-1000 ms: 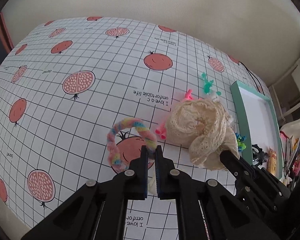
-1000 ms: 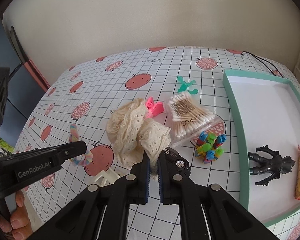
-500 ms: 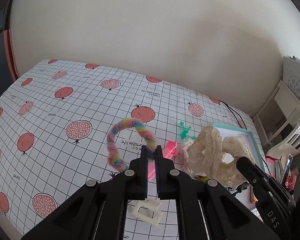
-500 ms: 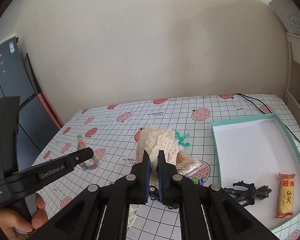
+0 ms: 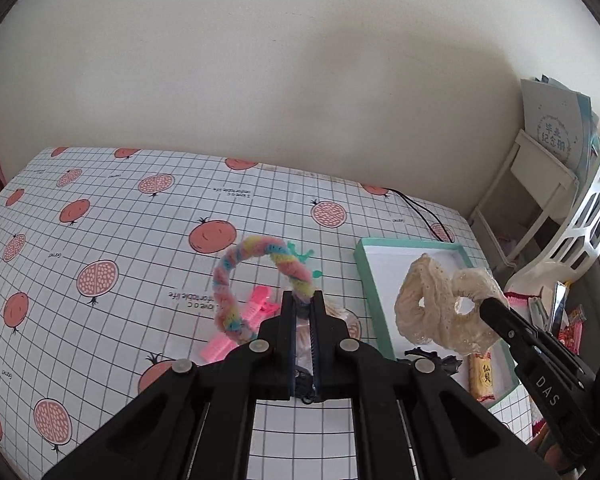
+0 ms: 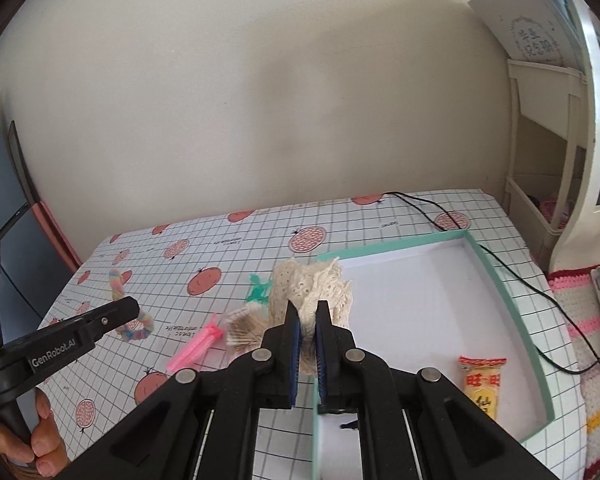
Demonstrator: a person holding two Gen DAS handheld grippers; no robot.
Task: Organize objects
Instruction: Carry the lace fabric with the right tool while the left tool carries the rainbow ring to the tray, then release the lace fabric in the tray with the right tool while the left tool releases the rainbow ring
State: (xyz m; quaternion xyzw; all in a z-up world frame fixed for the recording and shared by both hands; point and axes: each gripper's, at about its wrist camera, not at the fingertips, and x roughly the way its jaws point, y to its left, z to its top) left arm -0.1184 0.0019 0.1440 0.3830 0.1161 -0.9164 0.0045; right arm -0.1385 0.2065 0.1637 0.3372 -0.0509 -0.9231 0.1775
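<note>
Currently both grippers are off the table and carrying loads, where a second ago they were low over the clutter on the pomegranate-print tablecloth (image 5: 112, 216). Left of the green-rimmed tray (image 5: 370, 286), the left gripper (image 5: 303, 312) is clamped on the rainbow chenille hair band (image 5: 236, 276), which hangs clear of the cloth as an open loop. Beneath it, also left of the tray, remain the pink hair clip (image 6: 198, 346), the pack of cotton swabs (image 6: 244, 322) and the teal clip (image 6: 258, 290). The right gripper (image 6: 307, 330) is clenched on the cream lace scrunchie (image 5: 444, 312), now raised and brought over the tray's near-left corner. Inside the tray lie the snack packet (image 6: 482, 384) and a dark figure (image 5: 432, 360), the latter largely hidden, so its pose cannot be confirmed. Assessment: the lift has changed into transport; the scrunchie appears ready for release into the tray, with the hair band following, and three small items outstanding.
</note>
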